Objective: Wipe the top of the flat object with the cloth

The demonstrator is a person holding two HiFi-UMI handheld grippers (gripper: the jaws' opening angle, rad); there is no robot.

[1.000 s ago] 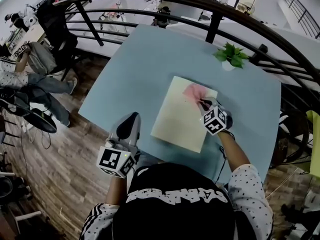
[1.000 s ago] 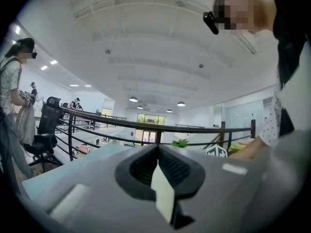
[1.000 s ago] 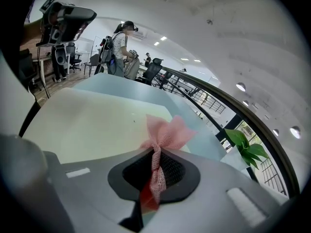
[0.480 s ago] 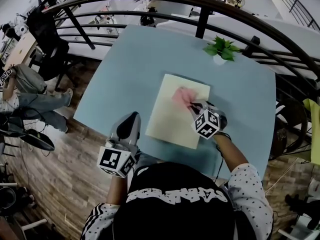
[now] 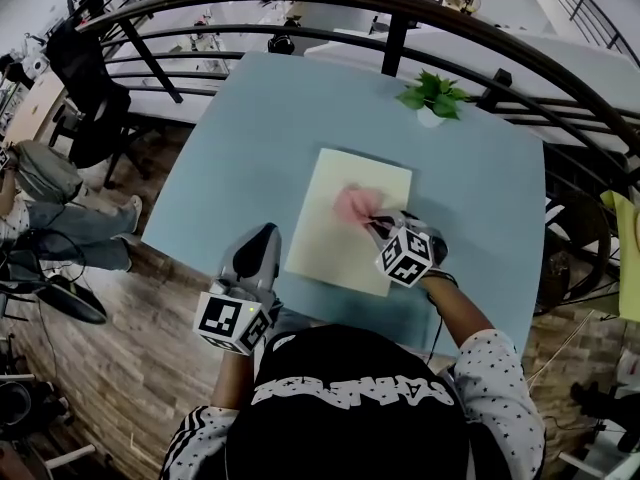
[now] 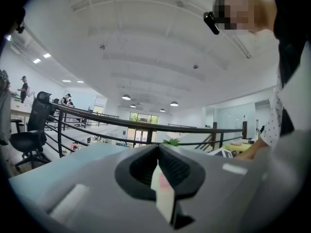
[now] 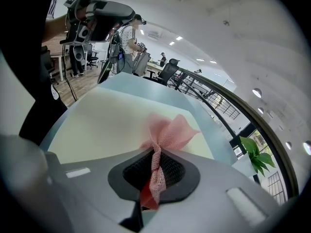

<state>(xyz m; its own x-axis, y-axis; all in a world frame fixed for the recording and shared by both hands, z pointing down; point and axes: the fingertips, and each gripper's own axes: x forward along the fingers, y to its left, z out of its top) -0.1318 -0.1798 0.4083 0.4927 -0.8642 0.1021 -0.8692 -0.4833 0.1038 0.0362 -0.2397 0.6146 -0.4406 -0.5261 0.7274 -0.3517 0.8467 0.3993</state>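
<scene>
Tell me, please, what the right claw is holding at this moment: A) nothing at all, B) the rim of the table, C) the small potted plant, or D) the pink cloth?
D: the right claw is shut on the pink cloth, whose free end fans out on the cream flat object.

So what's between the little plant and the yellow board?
Nothing but bare blue table. The head view shows the plant and the board apart.

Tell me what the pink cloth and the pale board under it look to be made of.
Cloth: soft open-weave or knitted fabric. Its mesh texture shows, and it crumples where the right gripper pinches it. Board: cream, matte and smooth, with no glare or grain. It could be plastic, card or foam; I cannot tell which.
</scene>
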